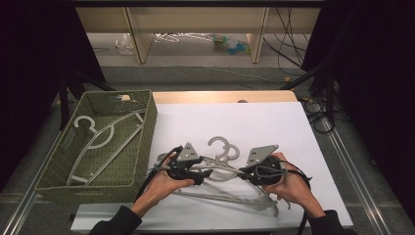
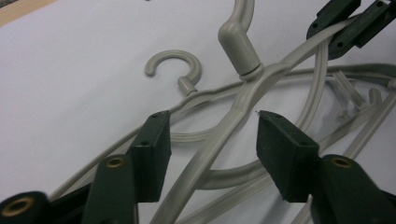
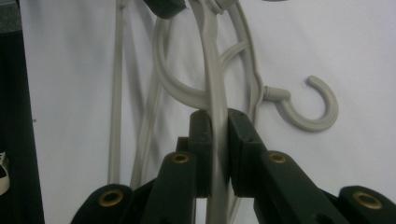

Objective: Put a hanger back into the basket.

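Two grey plastic hangers (image 1: 222,169) lie crossed on the white table top (image 1: 274,127). In the left gripper view the top hanger's arm (image 2: 219,140) runs between the jaws of my left gripper (image 2: 212,149), which stand apart on either side of it without touching. My right gripper (image 3: 218,140) is shut on the same hanger's other arm (image 3: 212,70), its pads pressed against both sides. The second hanger's hook (image 3: 313,109) lies flat beside it. In the high view my left gripper (image 1: 208,174) and my right gripper (image 1: 242,172) point at each other over the hangers.
A green woven basket (image 1: 147,127) stands at the table's left with another grey hanger (image 1: 105,139) lying in it. Bare white surface stretches behind the hangers. Beyond the table's far edge are wooden shelf legs (image 1: 137,39) and cables on the floor.
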`<action>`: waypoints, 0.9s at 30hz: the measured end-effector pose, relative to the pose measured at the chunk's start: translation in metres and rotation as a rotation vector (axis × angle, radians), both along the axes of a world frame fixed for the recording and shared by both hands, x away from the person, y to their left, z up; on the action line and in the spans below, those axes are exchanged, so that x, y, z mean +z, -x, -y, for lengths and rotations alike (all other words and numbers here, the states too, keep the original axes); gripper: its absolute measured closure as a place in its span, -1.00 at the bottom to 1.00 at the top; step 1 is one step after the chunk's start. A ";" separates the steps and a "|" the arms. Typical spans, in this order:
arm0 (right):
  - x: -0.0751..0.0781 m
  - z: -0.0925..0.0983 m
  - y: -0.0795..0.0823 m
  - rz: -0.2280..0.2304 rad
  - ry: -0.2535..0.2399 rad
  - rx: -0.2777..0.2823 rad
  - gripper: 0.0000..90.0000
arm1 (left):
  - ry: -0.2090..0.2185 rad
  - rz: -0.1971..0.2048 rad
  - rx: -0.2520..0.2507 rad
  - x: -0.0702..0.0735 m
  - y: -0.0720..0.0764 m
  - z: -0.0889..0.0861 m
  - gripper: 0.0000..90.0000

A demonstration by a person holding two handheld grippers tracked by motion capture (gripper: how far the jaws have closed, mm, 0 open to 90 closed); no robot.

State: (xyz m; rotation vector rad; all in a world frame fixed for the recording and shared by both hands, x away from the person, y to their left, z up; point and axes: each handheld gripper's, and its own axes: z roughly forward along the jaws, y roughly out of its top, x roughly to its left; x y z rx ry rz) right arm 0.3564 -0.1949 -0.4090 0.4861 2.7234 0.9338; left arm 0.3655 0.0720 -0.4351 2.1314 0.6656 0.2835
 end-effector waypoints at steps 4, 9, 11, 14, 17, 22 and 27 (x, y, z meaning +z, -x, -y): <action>0.000 0.000 0.000 -0.004 0.004 0.010 0.81 | -0.037 0.002 -0.032 -0.003 -0.004 0.005 0.16; 0.001 -0.002 0.002 0.006 0.008 0.014 0.81 | -0.076 0.011 -0.087 -0.004 -0.008 0.008 0.42; 0.001 -0.002 0.001 0.010 0.007 0.019 0.81 | -0.097 0.031 -0.113 -0.002 -0.007 0.009 0.51; 0.001 -0.001 0.000 0.020 0.007 0.024 0.80 | -0.131 0.060 -0.137 0.001 -0.005 0.009 0.54; 0.000 -0.001 0.000 0.049 0.023 0.029 0.74 | -0.160 0.096 -0.167 0.006 0.000 0.010 0.61; 0.000 0.001 -0.002 0.072 0.031 -0.022 0.50 | -0.191 0.098 -0.212 0.007 0.009 0.014 0.79; 0.005 0.003 -0.003 0.099 -0.025 -0.106 0.08 | -0.159 0.072 -0.157 0.012 0.011 0.009 0.81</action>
